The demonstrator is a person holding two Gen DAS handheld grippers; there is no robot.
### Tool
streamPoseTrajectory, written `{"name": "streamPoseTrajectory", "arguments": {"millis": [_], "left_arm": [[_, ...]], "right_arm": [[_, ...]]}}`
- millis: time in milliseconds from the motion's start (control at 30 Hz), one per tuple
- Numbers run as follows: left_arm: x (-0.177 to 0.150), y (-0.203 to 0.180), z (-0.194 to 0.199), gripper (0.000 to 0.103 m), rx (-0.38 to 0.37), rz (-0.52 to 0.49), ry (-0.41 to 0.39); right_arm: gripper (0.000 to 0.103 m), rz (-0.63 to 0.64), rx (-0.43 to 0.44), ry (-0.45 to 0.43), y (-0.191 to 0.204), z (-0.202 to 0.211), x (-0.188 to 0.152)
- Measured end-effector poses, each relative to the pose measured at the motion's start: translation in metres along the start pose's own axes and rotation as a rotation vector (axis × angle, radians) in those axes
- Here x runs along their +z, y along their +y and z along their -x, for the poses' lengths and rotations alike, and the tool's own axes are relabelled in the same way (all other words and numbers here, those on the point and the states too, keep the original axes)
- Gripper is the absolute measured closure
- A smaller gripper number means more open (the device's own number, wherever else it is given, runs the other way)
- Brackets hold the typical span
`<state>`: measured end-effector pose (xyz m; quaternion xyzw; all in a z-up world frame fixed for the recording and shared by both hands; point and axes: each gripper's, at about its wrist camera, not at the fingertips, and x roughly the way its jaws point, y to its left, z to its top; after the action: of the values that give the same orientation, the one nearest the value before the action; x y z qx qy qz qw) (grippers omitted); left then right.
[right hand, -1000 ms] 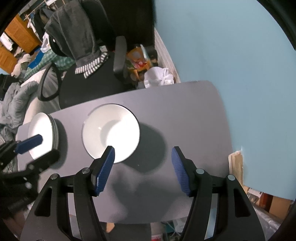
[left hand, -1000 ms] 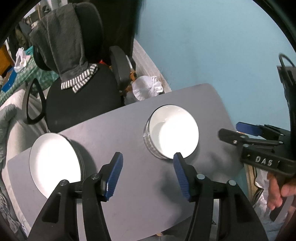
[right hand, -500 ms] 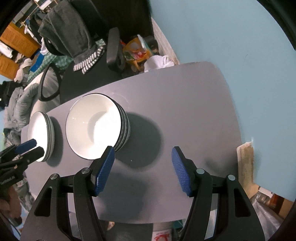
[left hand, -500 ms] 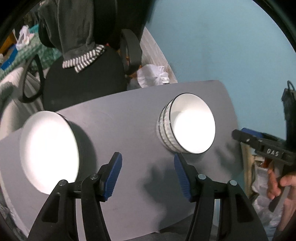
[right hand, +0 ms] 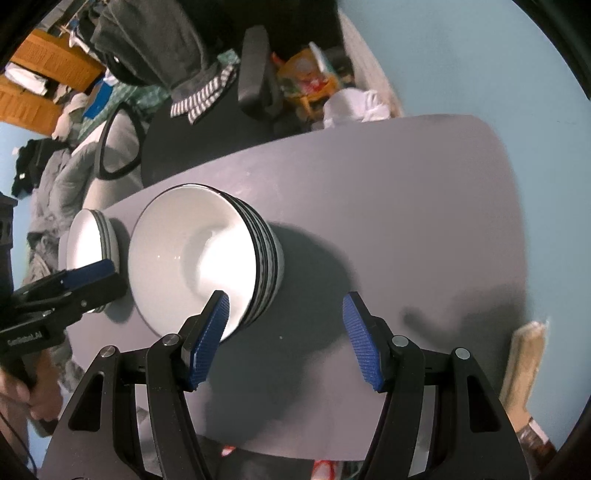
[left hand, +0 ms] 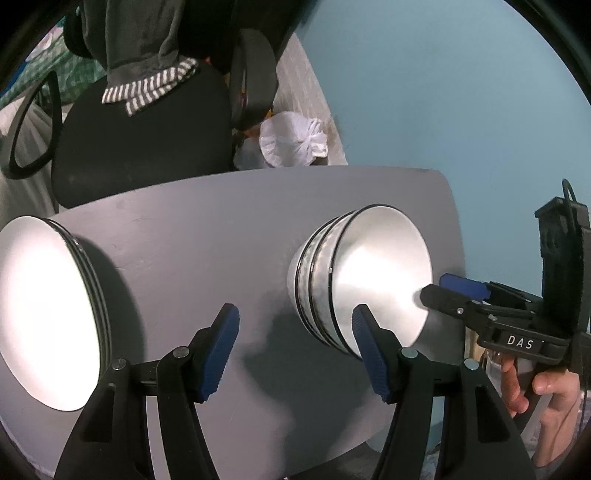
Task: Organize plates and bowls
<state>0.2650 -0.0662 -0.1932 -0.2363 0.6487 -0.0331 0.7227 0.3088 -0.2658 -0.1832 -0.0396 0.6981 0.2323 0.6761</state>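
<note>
Two stacks are seen on the grey table. The stack of bowls, white with dark rims, is set near the middle of the top. The stack of plates is set toward the table's left end, close to the edge, well apart from the bowls in the left wrist view.

Handling, as judged: both stacks are glazed ceramic, so they are taken to be stiff, heavy when lifted as a stack, slippery on the glaze and liable to chip or break if knocked. A single bowl is best taken at the rim, one pad inside and one outside the wall. A plate offers only its thin edge; little room is left under it for a pad.

The left gripper is held open over bare tabletop between the two stacks, with nothing between its blue pads; its jaws have just been opening. The right gripper is also held open and empty. Its left-hand pad is seen against the near rim of the top bowl; contact cannot be told. In the left wrist view the right gripper's tips appear just at the bowls' right side.

Around: an office chair draped with a grey garment stands beyond the far edge, a white bag beside it on the floor. Nothing else is seen on the table. The chief obstruction is judged to be the two grippers crowding the bowls.
</note>
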Motion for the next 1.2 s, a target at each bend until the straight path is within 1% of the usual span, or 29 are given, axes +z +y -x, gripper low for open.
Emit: {"name": "streamPoseTrajectory", "arguments": {"millis": [67,167,300,400,500,633,700,733,767,800,833,900,1033,1200], "left_arm": [[0.004,0.001,-0.007,0.038,-0.011,0.01,0.012],[0.008,0.004,-0.02,0.038,-0.014,0.035,0.041],[0.012,0.006,-0.036,0.038,-0.002,0.047,0.071],[0.015,0.005,-0.042,0.038,0.002,0.048,0.085],[0.018,0.004,-0.047,0.038,-0.011,0.053,0.095],[0.022,0.005,-0.053,0.038,-0.023,0.051,0.105],[0.024,0.006,-0.057,0.038,-0.036,0.053,0.111],[0.026,0.006,-0.059,0.038,-0.041,0.052,0.117],[0.026,0.006,-0.061,0.038,-0.044,0.052,0.122],[0.026,0.006,-0.063,0.043,-0.051,0.053,0.13],[0.026,0.006,-0.064,0.048,-0.057,0.052,0.137],[0.026,0.005,-0.065,0.062,-0.1,0.049,0.15],[0.027,0.0,-0.064,0.063,-0.093,0.018,0.148],[0.027,-0.003,-0.061,0.067,-0.07,-0.008,0.141]], "right_arm": [[0.04,-0.011,0.013,0.023,-0.003,-0.008,0.005],[0.039,-0.026,0.051,0.03,-0.006,-0.018,0.011],[0.039,-0.006,0.057,0.065,-0.007,-0.031,0.017],[0.04,-0.009,0.088,0.096,-0.007,-0.04,0.02],[0.039,-0.015,0.111,0.111,-0.007,-0.045,0.022],[0.04,-0.003,0.102,0.117,-0.008,-0.049,0.024],[0.044,-0.004,0.103,0.132,-0.009,-0.051,0.025],[0.05,-0.002,0.106,0.137,-0.01,-0.051,0.025],[0.053,0.002,0.11,0.143,-0.01,-0.051,0.025],[0.054,0.007,0.118,0.146,-0.011,-0.051,0.026],[0.058,0.009,0.119,0.146,-0.01,-0.051,0.026],[0.064,0.014,0.133,0.149,-0.01,-0.05,0.026],[0.075,0.025,0.148,0.155,-0.006,-0.05,0.027],[0.076,0.039,0.152,0.163,-0.004,-0.051,0.029]]}}
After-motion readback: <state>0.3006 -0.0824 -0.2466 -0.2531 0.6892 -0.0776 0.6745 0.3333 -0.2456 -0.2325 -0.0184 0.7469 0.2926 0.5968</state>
